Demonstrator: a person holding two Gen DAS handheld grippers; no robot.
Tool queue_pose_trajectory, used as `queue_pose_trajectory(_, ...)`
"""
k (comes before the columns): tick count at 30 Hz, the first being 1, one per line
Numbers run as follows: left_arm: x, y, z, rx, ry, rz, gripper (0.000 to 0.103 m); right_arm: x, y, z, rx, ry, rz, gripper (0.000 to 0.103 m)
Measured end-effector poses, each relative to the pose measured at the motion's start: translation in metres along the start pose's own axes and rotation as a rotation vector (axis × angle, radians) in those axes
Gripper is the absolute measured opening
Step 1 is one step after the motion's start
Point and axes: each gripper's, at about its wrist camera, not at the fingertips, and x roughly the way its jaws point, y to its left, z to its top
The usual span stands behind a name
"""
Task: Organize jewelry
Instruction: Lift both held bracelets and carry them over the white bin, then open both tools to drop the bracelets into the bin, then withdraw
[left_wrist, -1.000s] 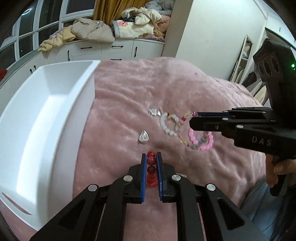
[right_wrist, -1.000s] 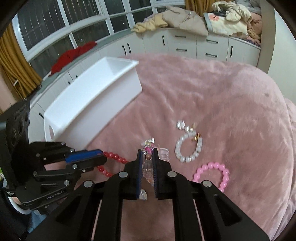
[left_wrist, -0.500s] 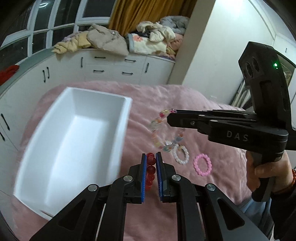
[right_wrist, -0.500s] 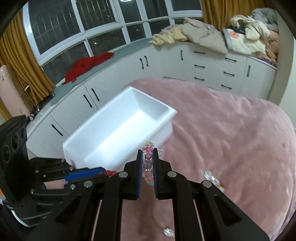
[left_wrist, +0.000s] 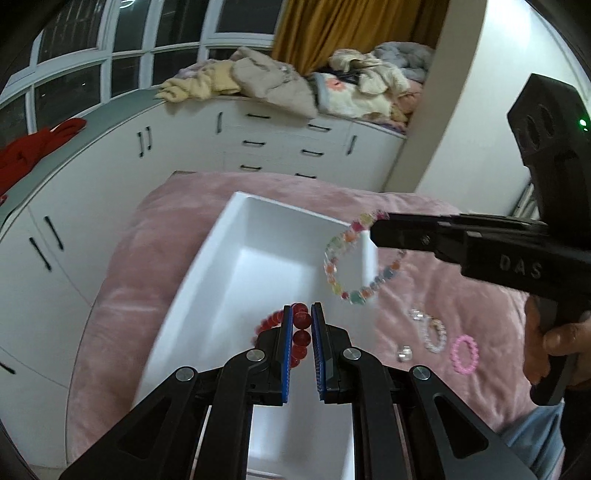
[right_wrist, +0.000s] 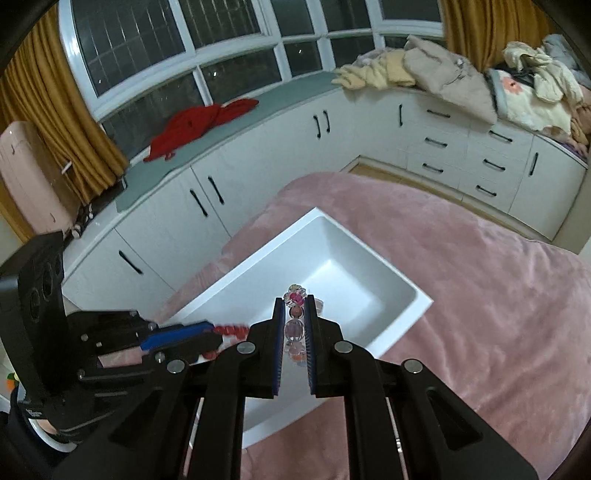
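My left gripper (left_wrist: 300, 314) is shut on a red bead bracelet (left_wrist: 301, 330) and holds it above the near end of the white box (left_wrist: 221, 236). My right gripper (right_wrist: 295, 306) is shut on a multicoloured bead bracelet (right_wrist: 294, 297), which hangs as a loop (left_wrist: 351, 266) over the box's right wall in the left wrist view. The left gripper (right_wrist: 212, 326) with the red beads (right_wrist: 232, 329) shows at the left of the right wrist view, over the box (right_wrist: 373, 254). The box looks empty inside.
On the pink blanket (left_wrist: 443, 288) right of the box lie a white bead bracelet (left_wrist: 434, 334), a pink bead bracelet (left_wrist: 465, 353) and a small silver piece (left_wrist: 404, 352). White cabinets (right_wrist: 461, 147) with piled clothes stand behind the bed.
Both grippers have risen off the blanket and moved left over the white box, each still carrying its bracelet. The box now lies beneath both of them.
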Motion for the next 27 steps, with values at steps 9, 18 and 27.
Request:
queue_pose_trajectory(9, 0.031, 0.03, 0.002, -0.017, 0.055, 0.042, 0.015, 0.069, 0.018, -0.007, -0.047, 0.125, 0.021, 0.011)
queue_pose_trajectory(18, 0.062, 0.054, -0.017, -0.077, 0.142, 0.111, 0.015, 0.122, 0.02, -0.013, -0.056, 0.216, 0.049, 0.011)
queue_pose_trajectory(27, 0.072, 0.049, -0.026, -0.065, 0.165, 0.19, 0.015, 0.148, 0.028, -0.016, -0.126, 0.254, 0.015, 0.011)
